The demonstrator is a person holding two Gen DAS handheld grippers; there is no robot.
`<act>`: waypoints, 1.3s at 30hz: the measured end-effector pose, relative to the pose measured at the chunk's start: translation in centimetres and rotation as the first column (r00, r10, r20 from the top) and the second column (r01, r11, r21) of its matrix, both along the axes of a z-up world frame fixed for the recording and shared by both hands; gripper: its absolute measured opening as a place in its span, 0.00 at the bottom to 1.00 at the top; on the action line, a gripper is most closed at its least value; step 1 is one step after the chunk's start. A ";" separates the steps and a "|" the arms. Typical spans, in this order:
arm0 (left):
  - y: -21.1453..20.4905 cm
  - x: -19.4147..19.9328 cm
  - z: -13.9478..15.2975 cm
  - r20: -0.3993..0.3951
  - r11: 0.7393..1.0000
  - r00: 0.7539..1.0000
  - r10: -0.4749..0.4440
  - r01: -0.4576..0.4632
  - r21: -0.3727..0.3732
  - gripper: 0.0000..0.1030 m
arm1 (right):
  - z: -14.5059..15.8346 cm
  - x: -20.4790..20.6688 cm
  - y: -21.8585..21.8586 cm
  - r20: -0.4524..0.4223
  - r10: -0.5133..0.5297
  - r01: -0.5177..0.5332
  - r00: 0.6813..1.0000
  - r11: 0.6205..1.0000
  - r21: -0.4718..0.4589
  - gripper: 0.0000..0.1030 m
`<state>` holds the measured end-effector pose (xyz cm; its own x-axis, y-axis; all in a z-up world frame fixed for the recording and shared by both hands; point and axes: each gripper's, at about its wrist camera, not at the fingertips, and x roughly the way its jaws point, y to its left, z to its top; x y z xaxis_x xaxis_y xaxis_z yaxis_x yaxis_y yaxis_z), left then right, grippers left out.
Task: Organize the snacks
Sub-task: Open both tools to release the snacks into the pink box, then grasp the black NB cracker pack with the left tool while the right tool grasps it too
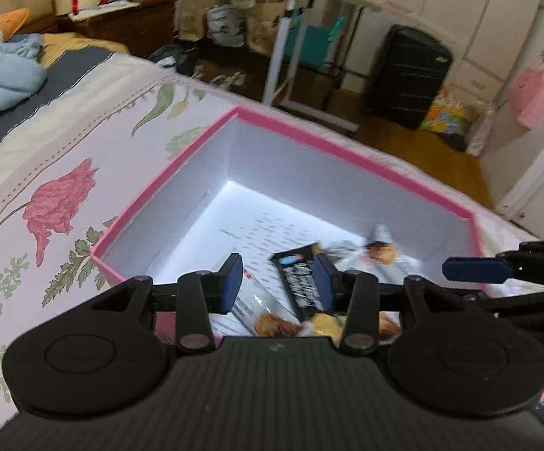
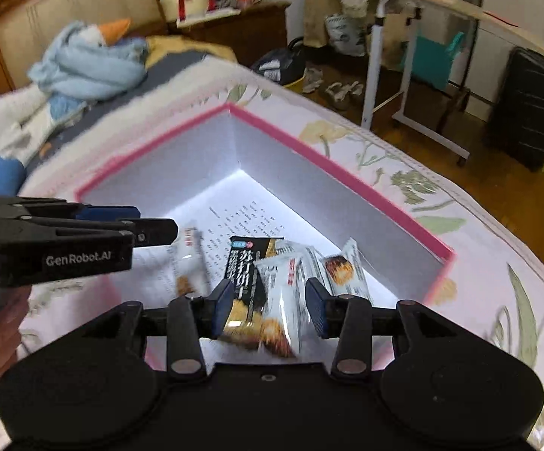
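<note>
Left gripper [image 1: 279, 282] open above pink box [image 1: 166, 180], snacks [image 2: 272, 282] perhaps loose

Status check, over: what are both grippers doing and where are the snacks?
Left gripper open, empty, over pink box. Right gripper open, empty, above black snack packet. Several packets lie loose on box floor. Nothing blocking.

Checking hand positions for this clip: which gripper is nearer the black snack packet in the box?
Right, marginally. The right gripper hangs open directly above the black snack packet; the left gripper, also open, hovers over its left edge in the pink box.
</note>
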<state>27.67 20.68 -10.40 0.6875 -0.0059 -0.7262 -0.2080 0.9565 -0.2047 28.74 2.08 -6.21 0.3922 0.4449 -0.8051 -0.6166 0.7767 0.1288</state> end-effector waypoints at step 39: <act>-21.3 -5.4 2.5 -0.035 0.896 0.895 -0.444 0.443 -0.032 0.73 | 1.2 -12.9 -18.3 0.111 -0.175 0.172 0.978 0.985 0.030 0.67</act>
<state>22.28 -0.60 -7.90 0.5796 -0.3198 -0.7495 0.2282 0.9467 -0.2274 15.81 -16.20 -4.99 0.5524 0.3779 -0.7430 -0.4842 0.8710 0.0830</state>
